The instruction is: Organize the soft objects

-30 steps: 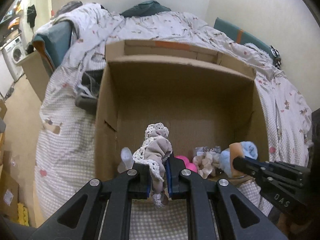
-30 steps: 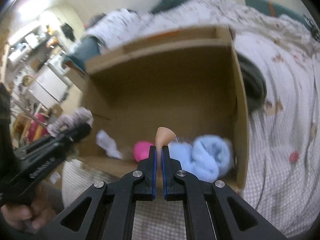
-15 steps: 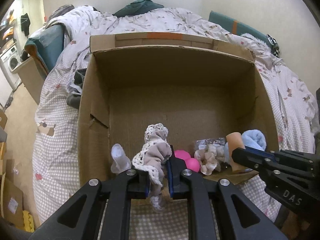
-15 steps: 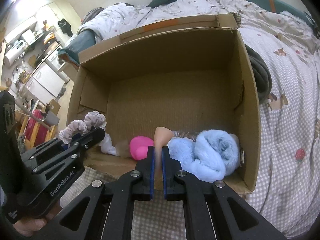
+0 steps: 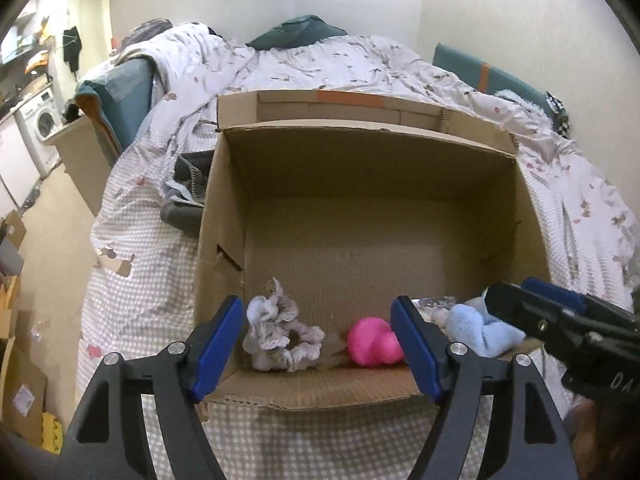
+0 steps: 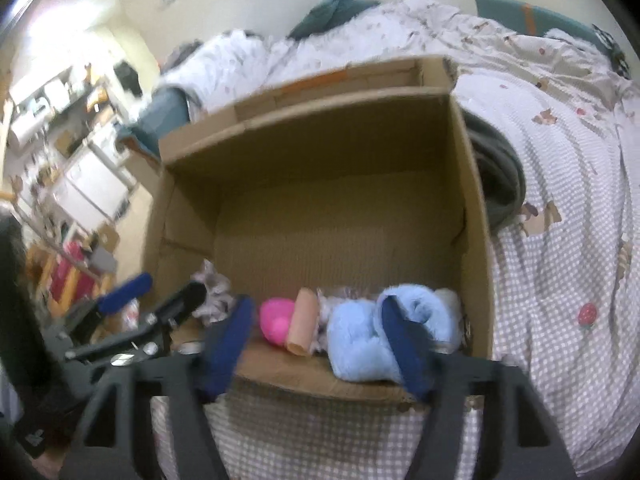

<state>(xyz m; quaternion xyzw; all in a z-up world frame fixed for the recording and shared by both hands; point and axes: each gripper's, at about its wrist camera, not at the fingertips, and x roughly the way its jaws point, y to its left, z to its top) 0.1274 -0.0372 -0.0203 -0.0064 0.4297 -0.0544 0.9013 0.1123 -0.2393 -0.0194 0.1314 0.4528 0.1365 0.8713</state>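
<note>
An open cardboard box (image 5: 224,216) (image 6: 472,200) stands on the bed. On its floor near the front edge lie a grey-beige scrunchie (image 5: 280,338) (image 6: 212,292), a pink soft toy (image 5: 374,344) (image 6: 276,318), a peach roll (image 6: 302,322) and a light-blue fluffy cloth (image 5: 476,326) (image 6: 360,340). My left gripper (image 5: 318,350) is open and empty over the box's front edge, above the scrunchie. My right gripper (image 6: 316,344) is open and empty over the front edge by the peach roll and the blue cloth.
The bed has a white checked quilt (image 5: 132,288) (image 6: 568,280). Dark clothes (image 5: 184,200) lie left of the box, and a dark item (image 6: 496,176) lies at its right. Teal pillows (image 5: 296,36) sit at the back. Room clutter and a washing machine (image 5: 42,124) stand at far left.
Both grippers opened. The left one let go of the scrunchie, which now lies in the box. The right one let go of the peach roll, which now lies beside the pink toy.
</note>
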